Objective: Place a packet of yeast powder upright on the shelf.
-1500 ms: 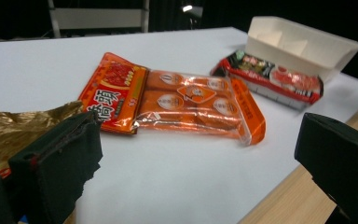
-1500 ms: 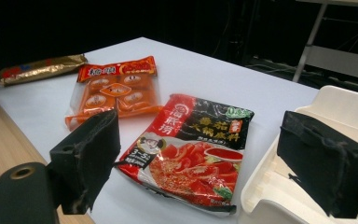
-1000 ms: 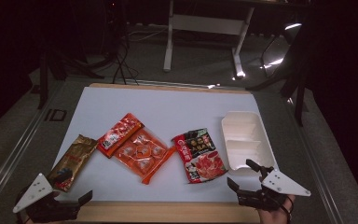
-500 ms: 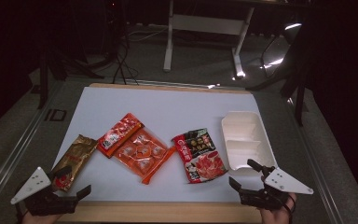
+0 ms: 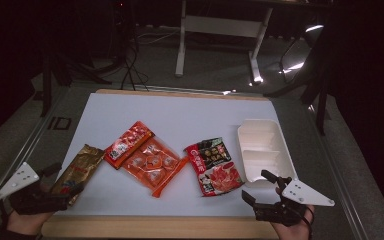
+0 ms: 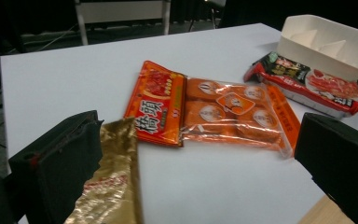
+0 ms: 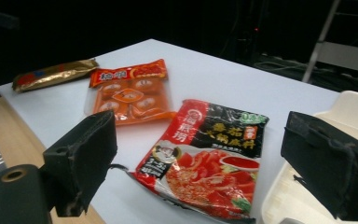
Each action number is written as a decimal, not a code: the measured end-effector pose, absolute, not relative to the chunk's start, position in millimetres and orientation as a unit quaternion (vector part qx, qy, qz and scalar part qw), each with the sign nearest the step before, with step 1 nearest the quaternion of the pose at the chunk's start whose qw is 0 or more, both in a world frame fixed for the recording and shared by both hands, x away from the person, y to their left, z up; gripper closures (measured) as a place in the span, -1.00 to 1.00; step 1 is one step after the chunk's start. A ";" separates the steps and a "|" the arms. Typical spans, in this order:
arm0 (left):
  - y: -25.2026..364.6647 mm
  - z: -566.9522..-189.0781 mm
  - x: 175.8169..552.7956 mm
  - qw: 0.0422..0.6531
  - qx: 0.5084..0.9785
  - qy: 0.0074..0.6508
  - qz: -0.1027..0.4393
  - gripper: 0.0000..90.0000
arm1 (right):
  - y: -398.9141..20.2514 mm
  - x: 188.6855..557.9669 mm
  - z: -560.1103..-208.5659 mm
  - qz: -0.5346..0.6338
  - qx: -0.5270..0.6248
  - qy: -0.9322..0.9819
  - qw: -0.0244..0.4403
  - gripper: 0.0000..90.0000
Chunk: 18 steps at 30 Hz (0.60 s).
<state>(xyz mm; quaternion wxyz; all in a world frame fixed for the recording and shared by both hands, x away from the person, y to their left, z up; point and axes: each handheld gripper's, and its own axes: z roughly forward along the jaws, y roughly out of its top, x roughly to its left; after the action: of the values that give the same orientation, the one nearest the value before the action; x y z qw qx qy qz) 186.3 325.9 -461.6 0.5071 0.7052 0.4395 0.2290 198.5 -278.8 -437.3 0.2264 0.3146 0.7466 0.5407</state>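
High view showed four packets in a row on the white worktop (image 5: 190, 110), beside a tray (image 5: 265, 150), probably for sorting. Left claw (image 5: 55, 187) stood wide around the gold packet (image 5: 77, 170); right claw (image 5: 260, 192) wide, empty, near the red-black packet (image 5: 212, 167).

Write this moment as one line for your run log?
left gripper: open, at gold packet | right gripper: open, near red-black pouch | white tray: empty

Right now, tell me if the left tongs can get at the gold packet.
Probably yes. The left tongs are open, and the gold packet lies flat right at them, its near end already between the jaws in the left gripper view. Nothing blocks it.
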 end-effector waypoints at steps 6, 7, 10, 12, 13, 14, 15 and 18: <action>335.5 -458.5 209.2 0.491 0.711 0.449 0.229 -0.96 | -273.0 193.0 -434.0 0.548 0.290 0.748 0.235 -0.77; 336.6 -458.7 213.2 0.489 0.712 0.448 0.230 -0.96 | -273.0 193.0 -434.0 0.548 0.290 0.748 0.235 -0.77; 341.8 -460.9 227.6 0.485 0.711 0.454 0.232 -0.91 | -273.2 191.3 -434.2 0.550 0.295 0.743 0.241 -0.72; 345.3 -462.6 235.5 0.478 0.711 0.459 0.236 -0.86 | -273.9 190.9 -433.5 0.554 0.292 0.741 0.242 -0.72; 348.5 -464.7 244.0 0.470 0.713 0.464 0.234 -0.83 | -274.0 190.1 -432.3 0.555 0.291 0.739 0.247 -0.72; 348.5 -464.7 244.0 0.470 0.713 0.464 0.234 -0.74 | -274.0 190.1 -432.3 0.555 0.291 0.739 0.247 -0.72; 350.1 -466.2 248.1 0.467 0.716 0.464 0.232 -0.70 | -273.9 190.3 -432.9 0.556 0.290 0.740 0.244 -0.72; 354.4 -472.4 260.7 0.457 0.722 0.470 0.221 -0.62 | -272.7 191.0 -434.1 0.554 0.291 0.741 0.242 -0.71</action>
<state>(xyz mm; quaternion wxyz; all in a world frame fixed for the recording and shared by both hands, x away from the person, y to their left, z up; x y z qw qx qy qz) 260.7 354.4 -472.4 0.4570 0.7219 0.4705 0.2205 191.0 -272.7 -434.1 0.2425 0.2915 0.7408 0.5544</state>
